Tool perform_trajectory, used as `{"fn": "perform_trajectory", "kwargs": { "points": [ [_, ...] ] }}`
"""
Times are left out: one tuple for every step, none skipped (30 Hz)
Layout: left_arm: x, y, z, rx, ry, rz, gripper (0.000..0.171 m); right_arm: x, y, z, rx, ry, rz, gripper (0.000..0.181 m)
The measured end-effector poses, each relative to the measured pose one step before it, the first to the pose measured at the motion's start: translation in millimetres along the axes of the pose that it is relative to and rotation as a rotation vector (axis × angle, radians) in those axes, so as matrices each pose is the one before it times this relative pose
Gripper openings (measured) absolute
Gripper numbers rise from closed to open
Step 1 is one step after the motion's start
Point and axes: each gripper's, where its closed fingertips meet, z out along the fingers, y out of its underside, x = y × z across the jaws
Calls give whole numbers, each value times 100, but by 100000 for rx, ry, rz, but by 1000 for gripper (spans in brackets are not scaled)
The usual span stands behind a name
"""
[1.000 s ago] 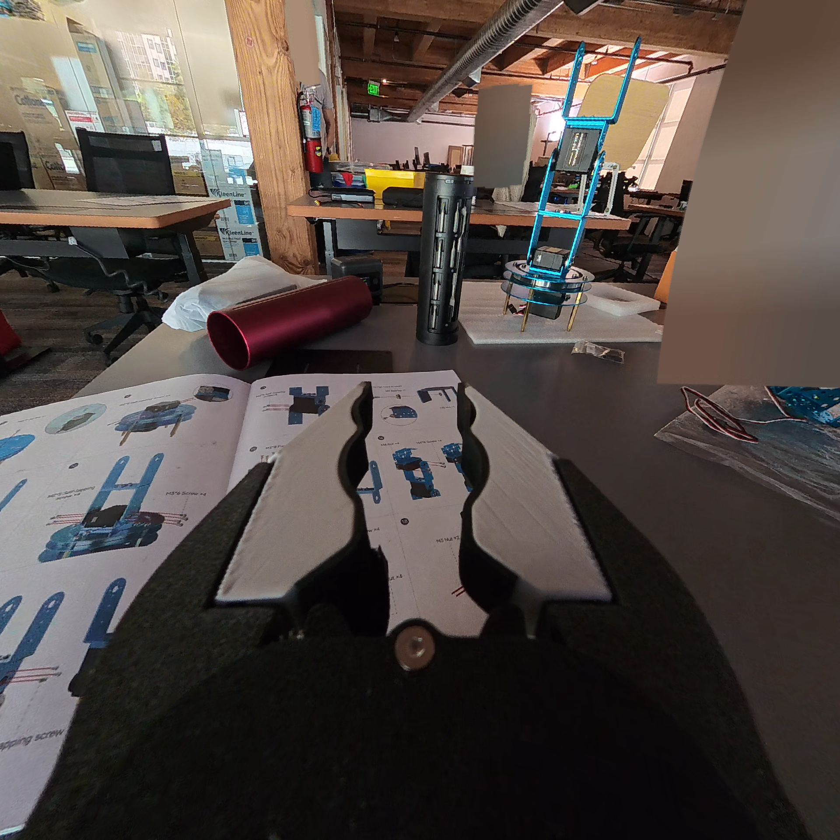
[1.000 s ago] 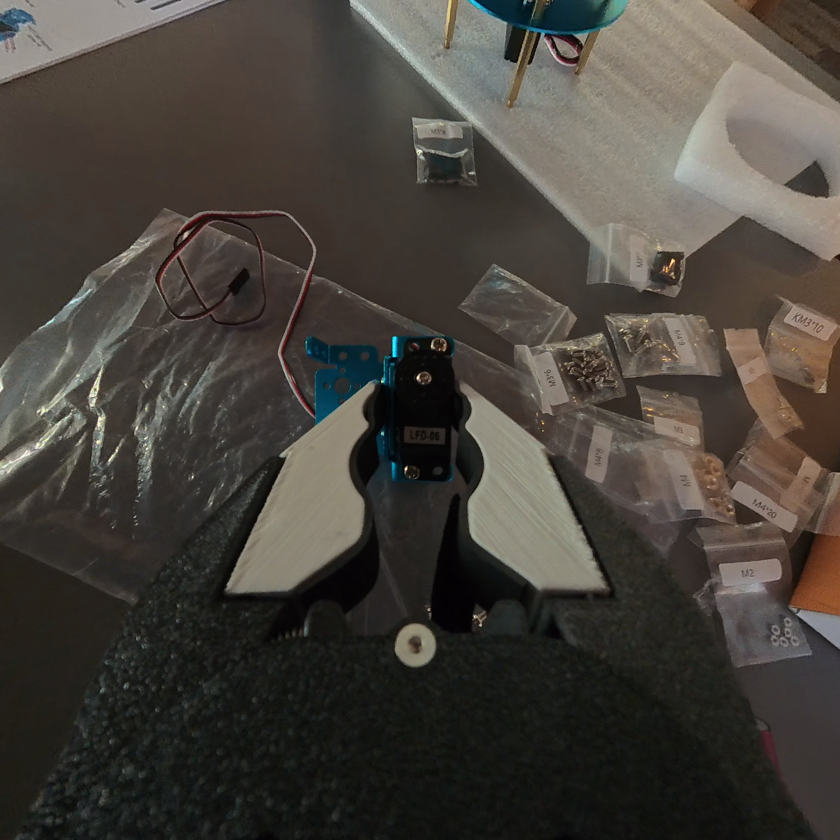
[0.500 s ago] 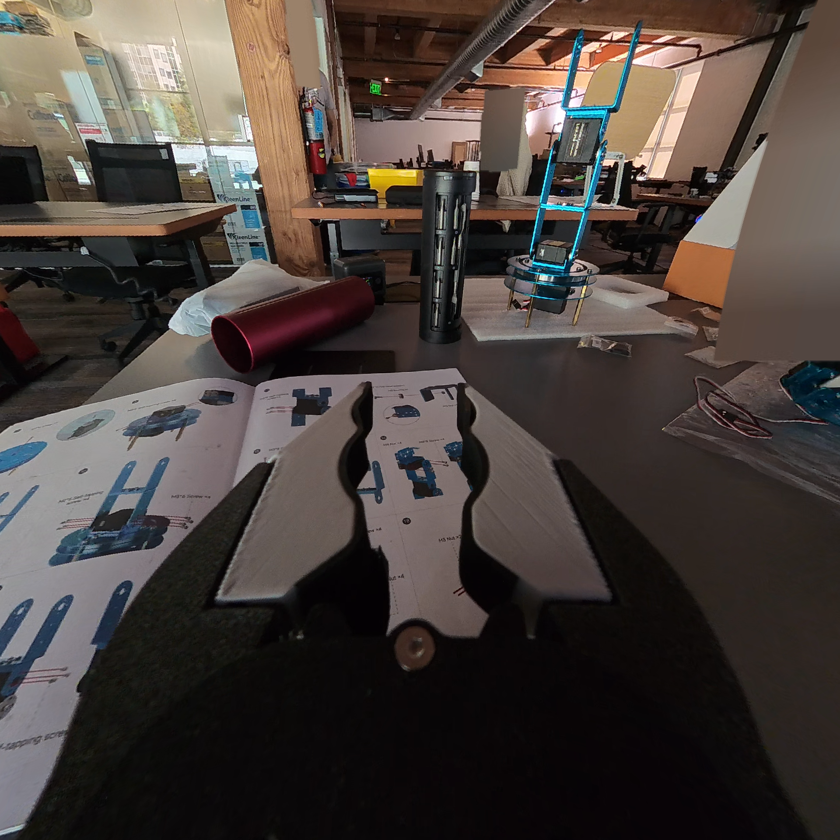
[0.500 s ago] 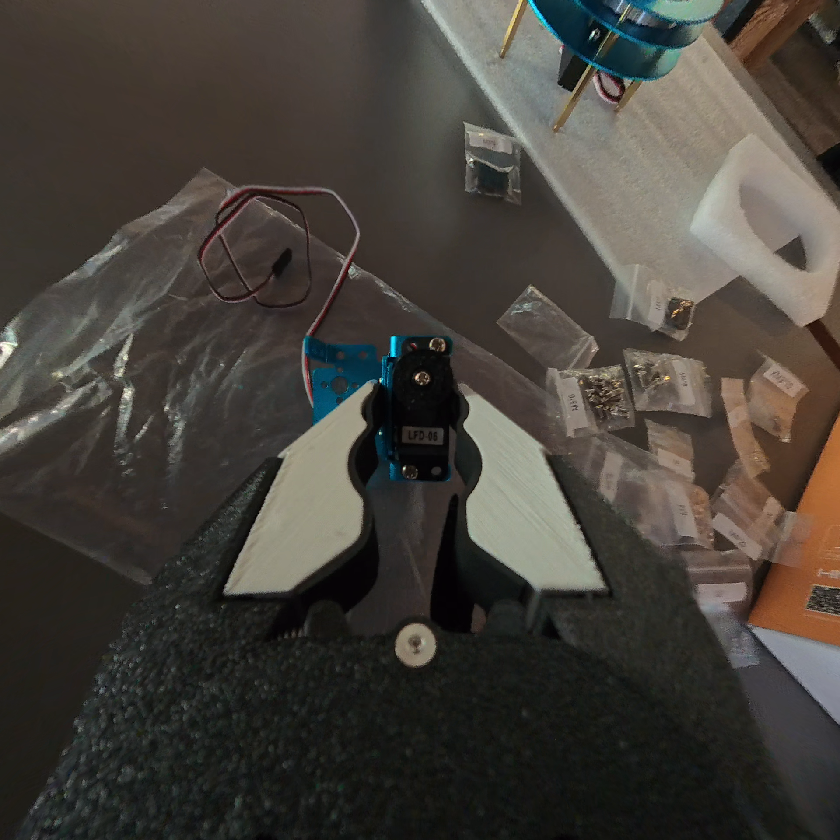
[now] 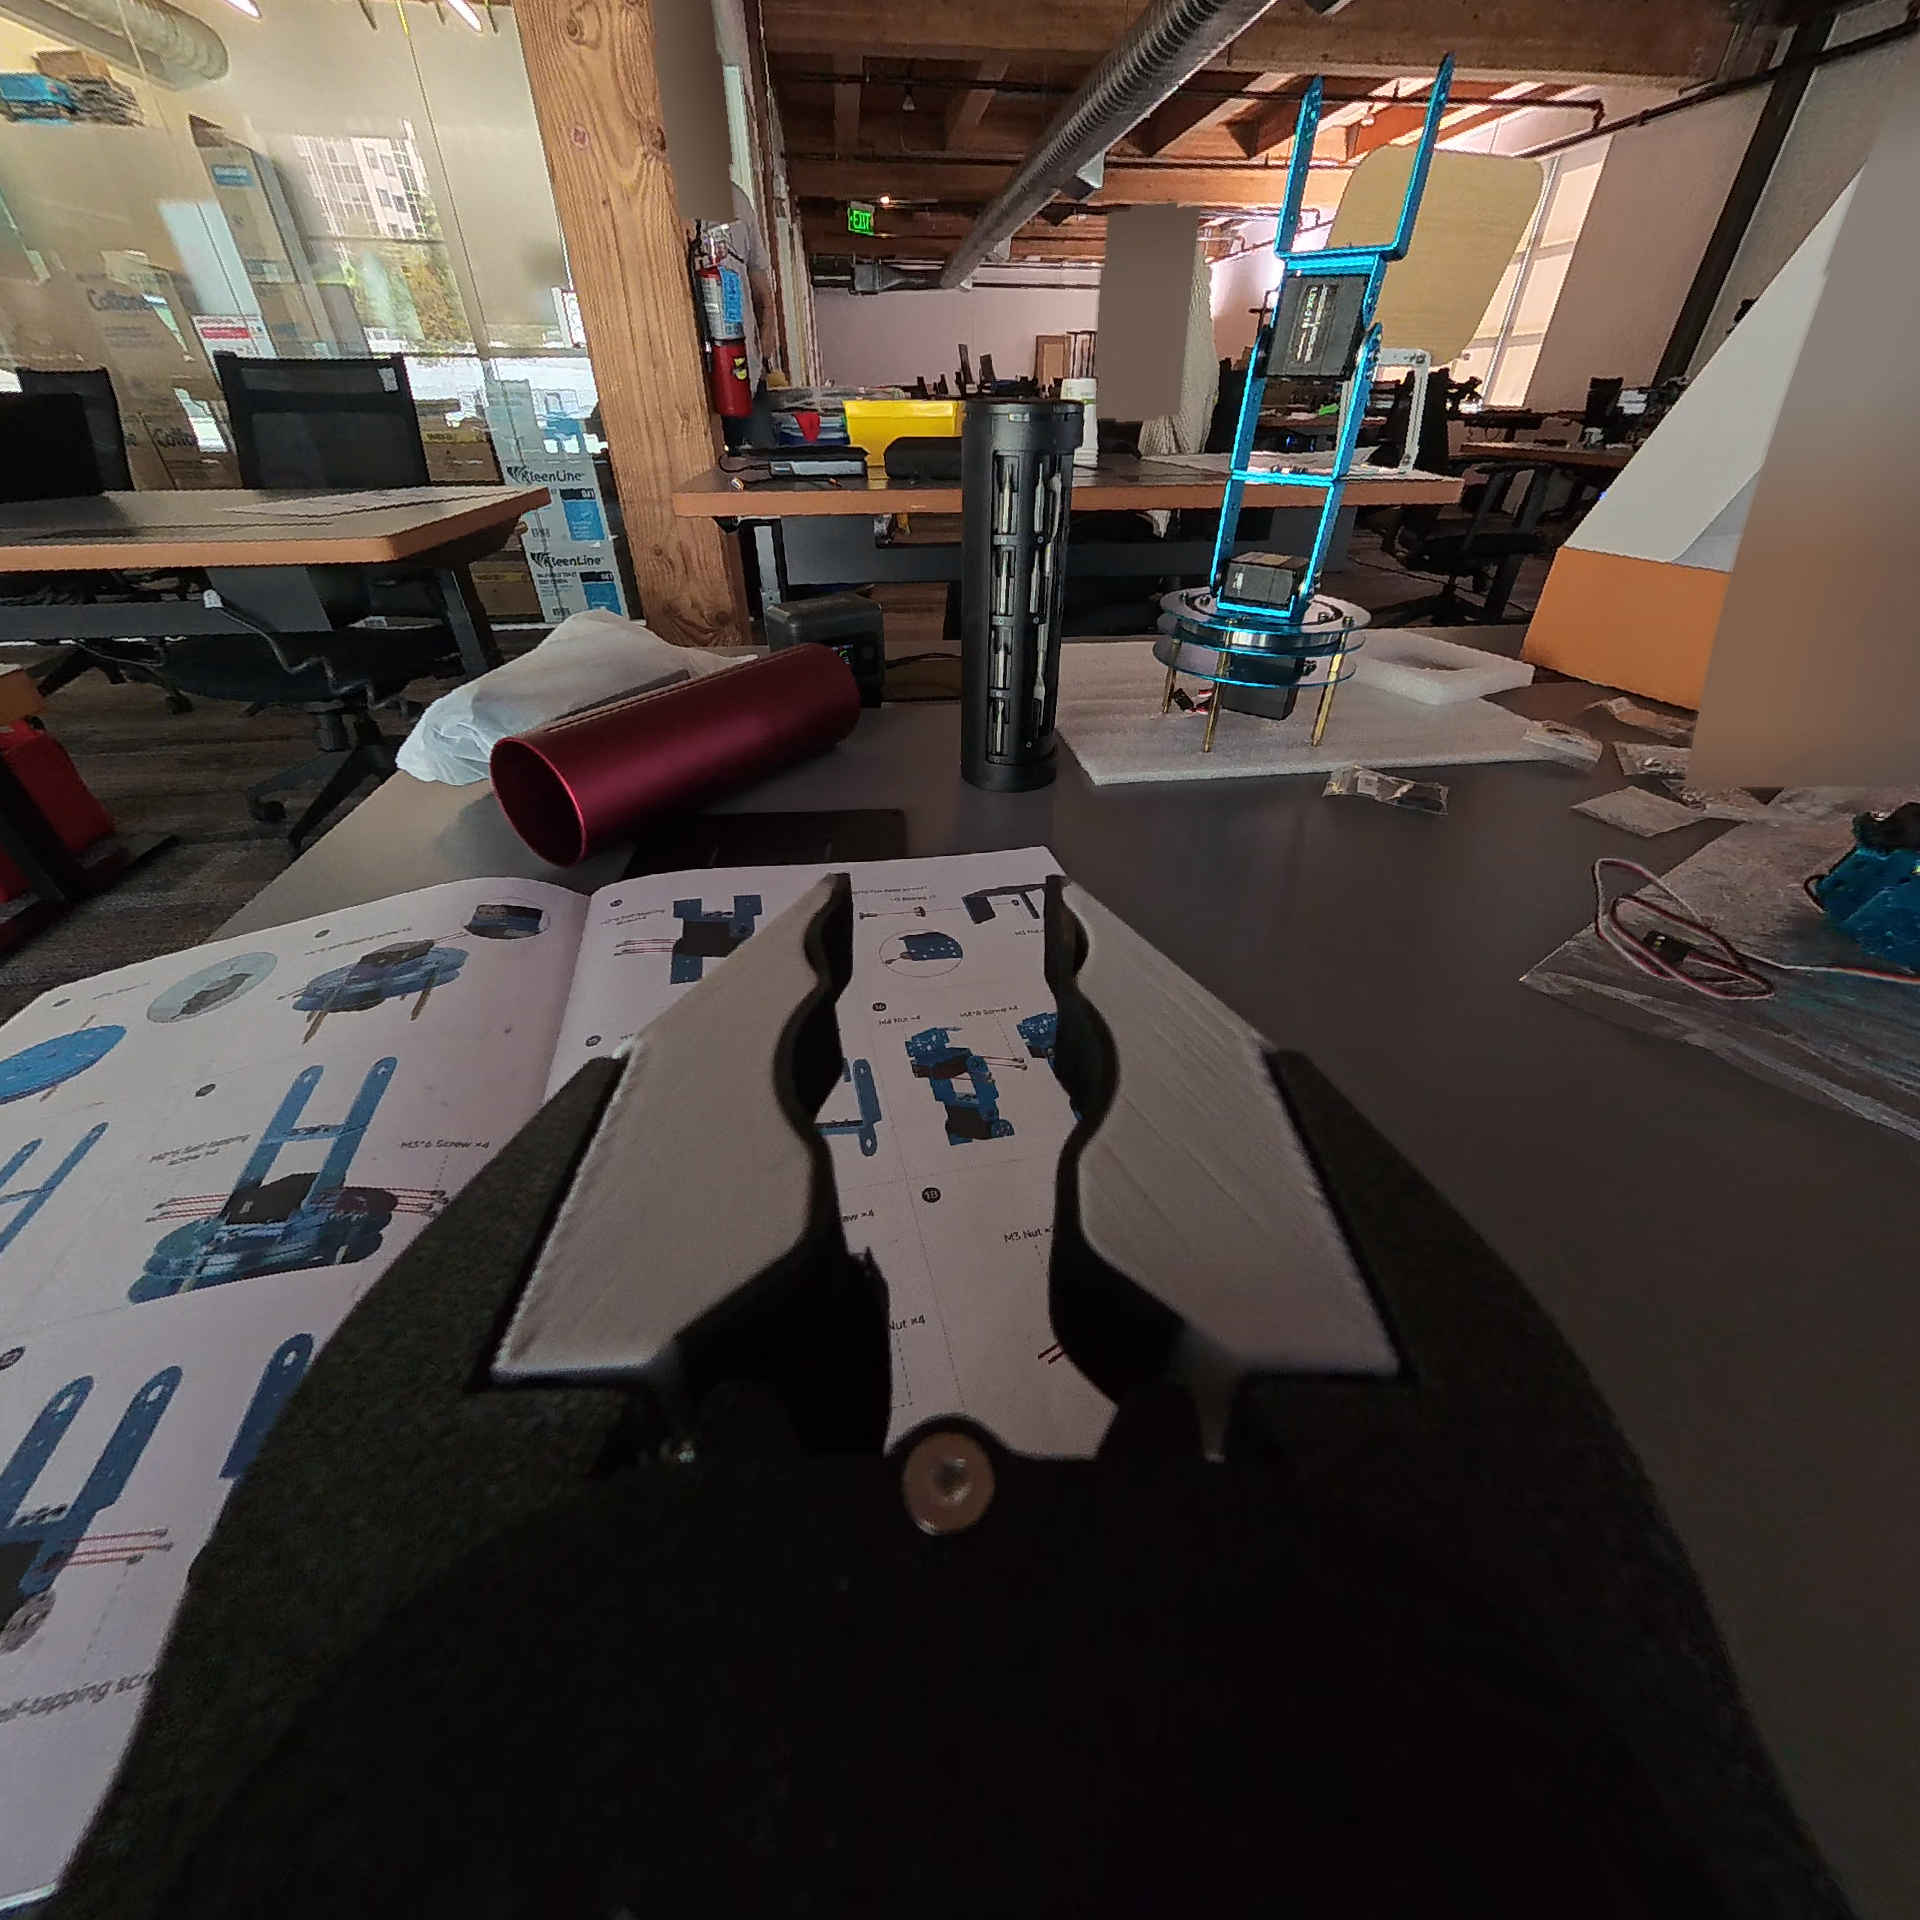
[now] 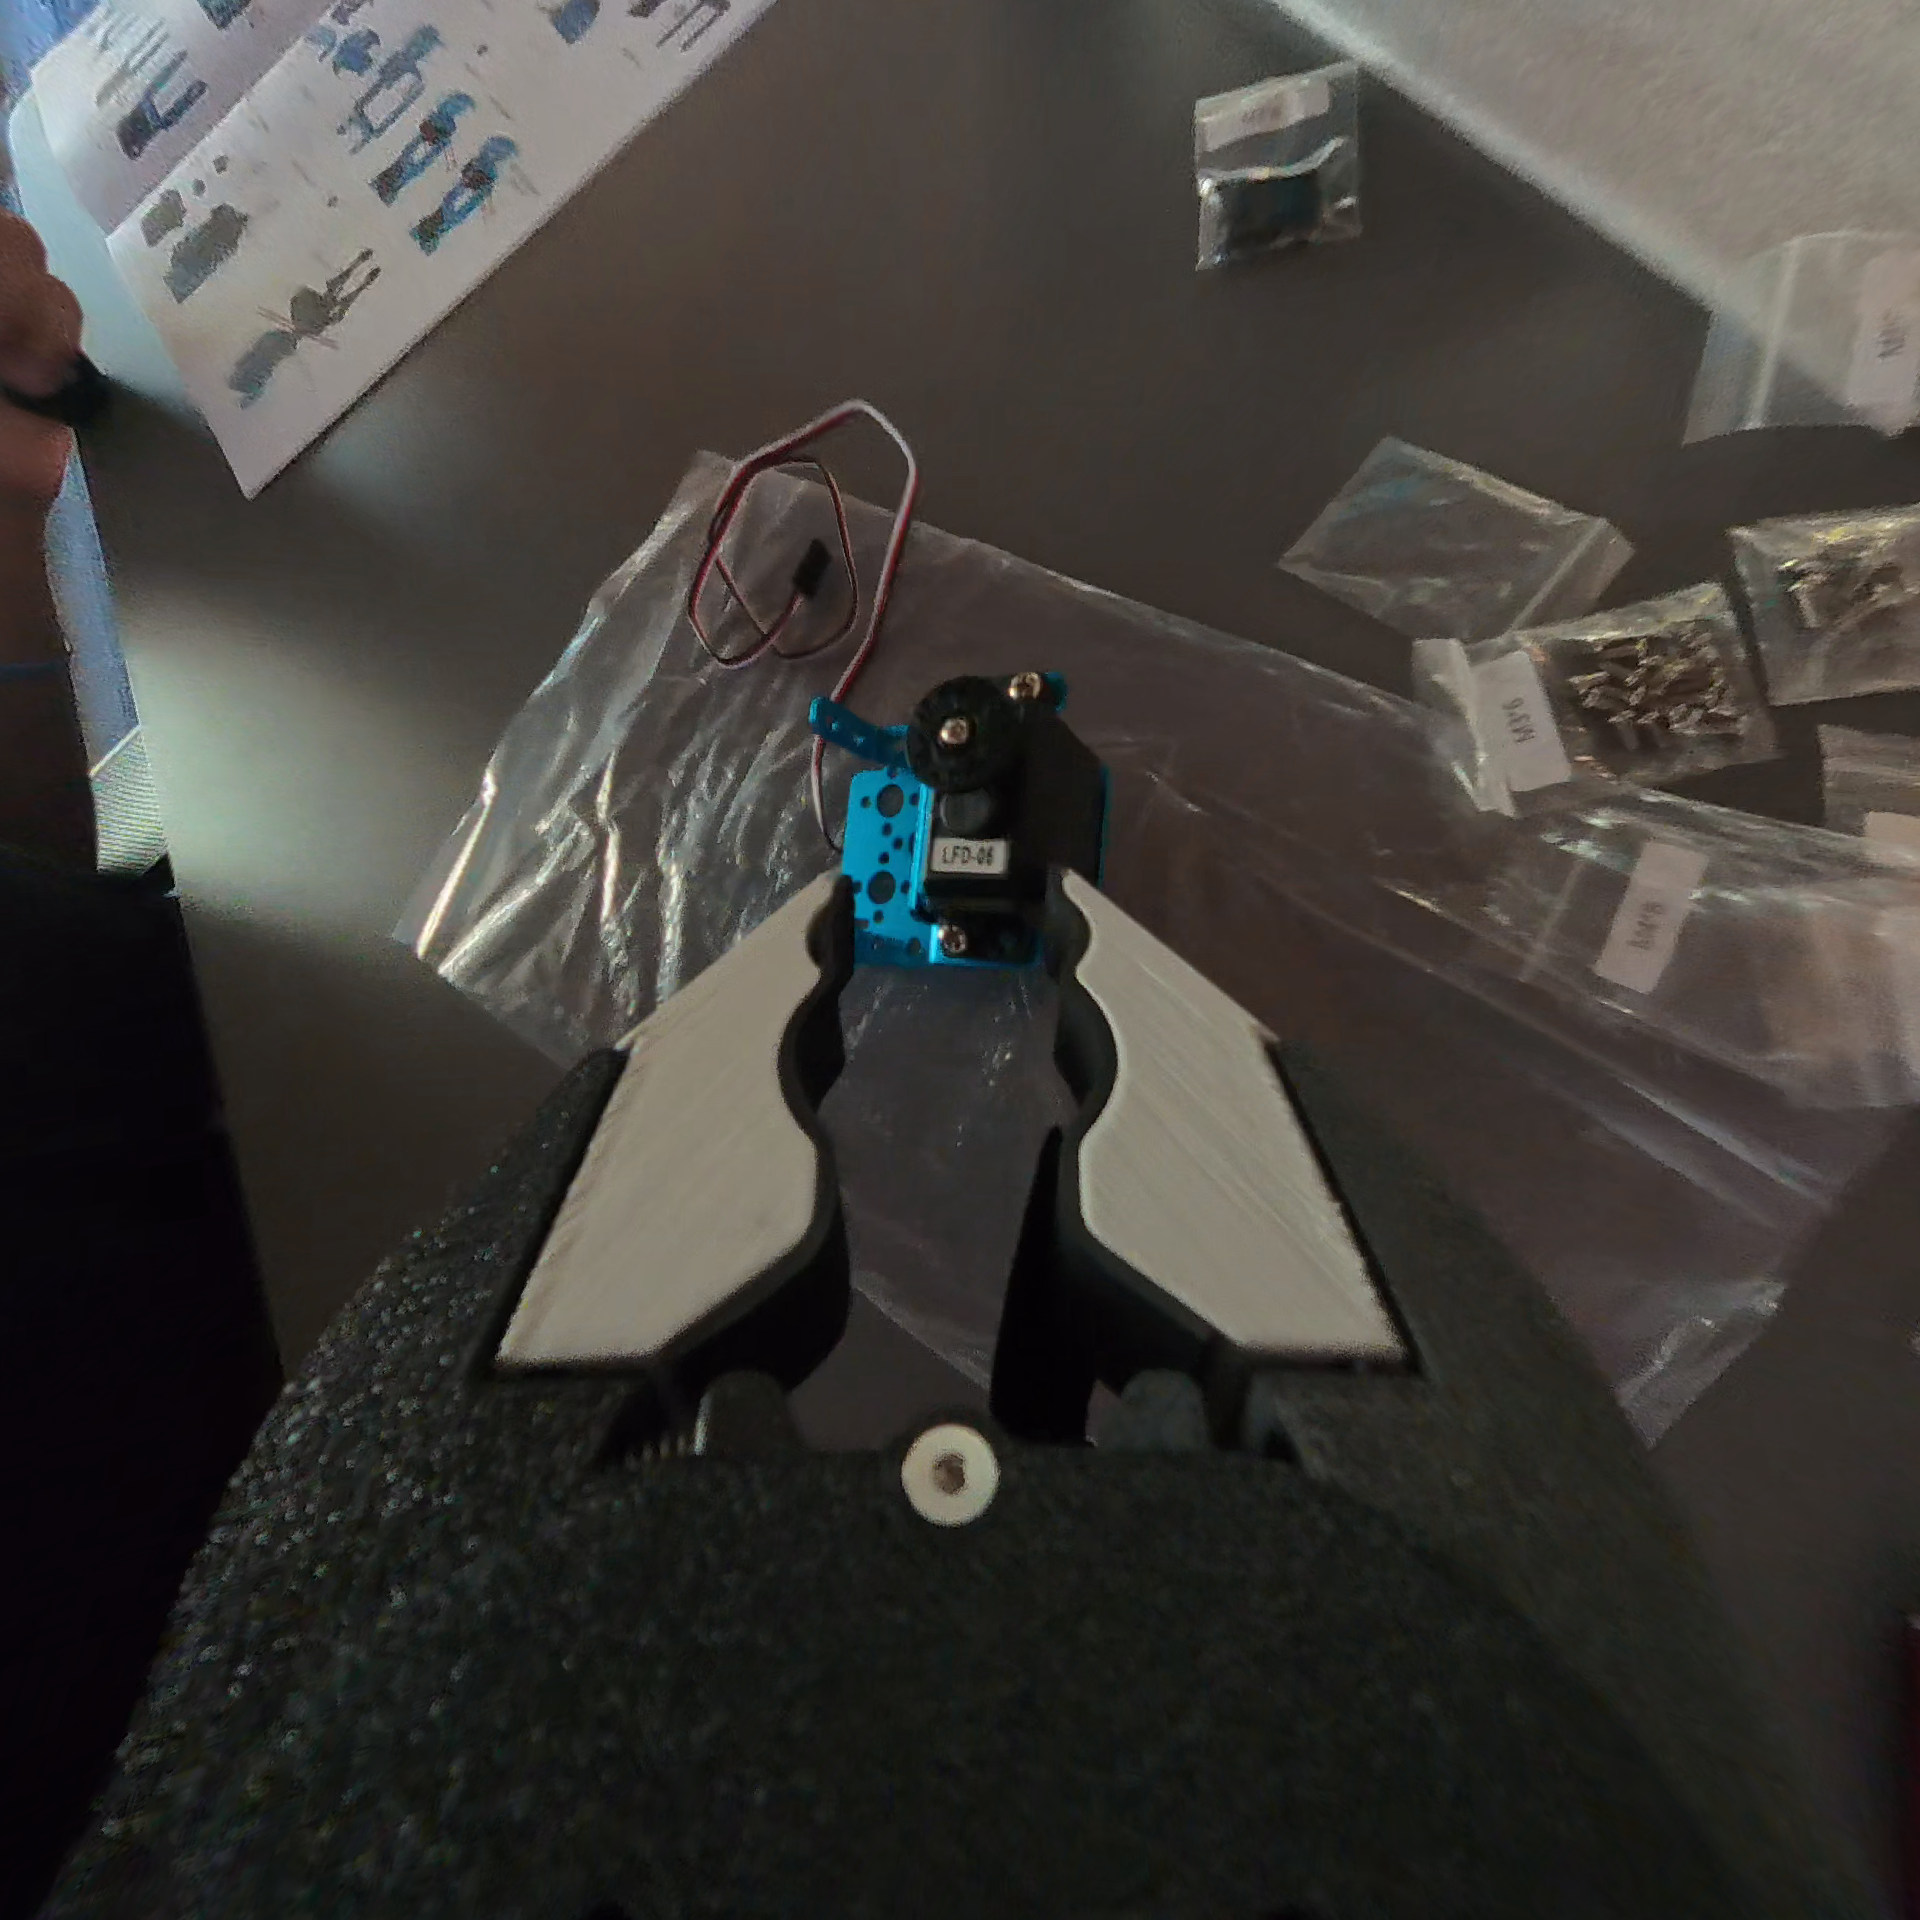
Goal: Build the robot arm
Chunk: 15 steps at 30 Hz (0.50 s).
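My right gripper is shut on a black servo in a blue metal bracket, pinching only its near end between the fingertips. The servo tilts away, its round black horn on top. It hangs low over a clear plastic bag, and its red, black and white cable lies looped on the bag. The servo also shows in the left wrist view. My left gripper is open and empty above an open instruction booklet.
A red tube lies behind the booklet. A black cylinder stands beside it. A blue arm frame stands on a white foam sheet. Several small bags of screws lie right of the servo. A person's hand is at the left. One gripper's finger ends stand about 45 cm off the other's.
The right gripper has swung left, bringing the booklet into view. The servo has slid out to the fingertips and tilted, showing its horn. The left gripper stays open over the booklet.
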Motion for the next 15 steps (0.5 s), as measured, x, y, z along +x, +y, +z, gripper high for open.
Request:
{"fn": "perform_trajectory", "kwargs": {
  "points": [
    [28, 5, 10, -38, -83, 250, 36, -7, 245, 122, -1749, 789, -375, 33],
    [9, 8, 2, -57, -111, 286, 36, 43, 272, 108, -1548, 1802, -1004, 29],
    [29, 8, 5, -61, -106, 318, 36, -112, 384, 108, -2249, 752, -352, 27],
    [21, 4, -6, 39, -110, 345, 36, -562, 630, 166, -3782, -2810, 1984, 32],
    [26, -17, -14, 120, -121, 328, 36, -1312, 737, 125, -4761, -8924, 3838, 39],
    [17, -12, -10, 82, -91, 258, 36, -1043, 363, -27, -2726, -8082, 4242, 36],
    [8, -10, -5, 67, -58, 182, 36, -1056, -211, -241, 1478, -7547, 2847, 37],
    [11, -18, -10, 126, -42, 116, 36, -1235, -353, -319, 2432, -7714, 833, 42],
    [9, -17, -7, 123, -11, 72, 36, -1145, -53, -210, 280, -7004, -423, 40],
    [9, 2, -4, -15, 23, 46, 36, -610, -69, -156, 289, -3467, -966, 38],
    [5, 22, 20, -163, 56, 35, 36, 204, -250, -203, 1337, 2031, -1269, 38],
    [20, 25, 24, -192, 79, 57, 36, 592, -217, -241, 1171, 4330, -1747, 38],
    [26, 8, 8, -68, 74, 141, 36, 925, -77, -262, 252, 6377, -1937, 35],
    [27, -14, -6, 93, 25, 211, 36, 1412, -97, -297, 337, 9594, -2376, 36],
    [20, -11, -11, 148, -11, 194, 36, 1254, -161, -293, 756, 8672, -3004, 34]
  ]
}}
